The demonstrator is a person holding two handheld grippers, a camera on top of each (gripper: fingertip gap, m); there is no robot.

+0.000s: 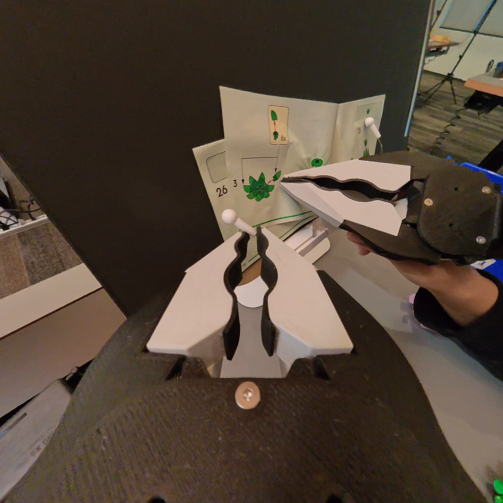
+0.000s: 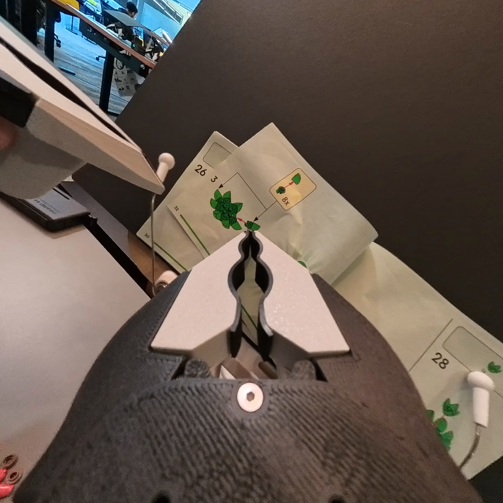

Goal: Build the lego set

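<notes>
The pale green instruction booklet [image 1: 304, 128] stands open on a white stand [image 1: 313, 246] against a black backboard; it also shows in the right wrist view [image 2: 313, 217]. My left gripper [image 1: 252, 233] is shut on the stem of the stand's left white page-holder pin [image 1: 231, 217]. The right wrist view shows that pin [image 2: 166, 160] sticking out past the left fingertips [image 2: 152, 182]. My right gripper [image 2: 250, 232] is shut, its tips against the face of the curled, creased page. From the left wrist view it [image 1: 283, 179] reaches in from the right. I cannot tell if it pinches the paper.
A second white page-holder pin [image 1: 371, 126] rests on the booklet's right page [image 2: 480, 392]. Small red pieces [image 2: 8, 468] and green pieces [image 1: 499, 490] lie on the white table [image 2: 54, 272]. The black backboard [image 1: 136, 109] rises close behind. A hand [image 1: 435, 275] holds the right gripper. My right fingertips sit around 7 cm from my left ones.
</notes>
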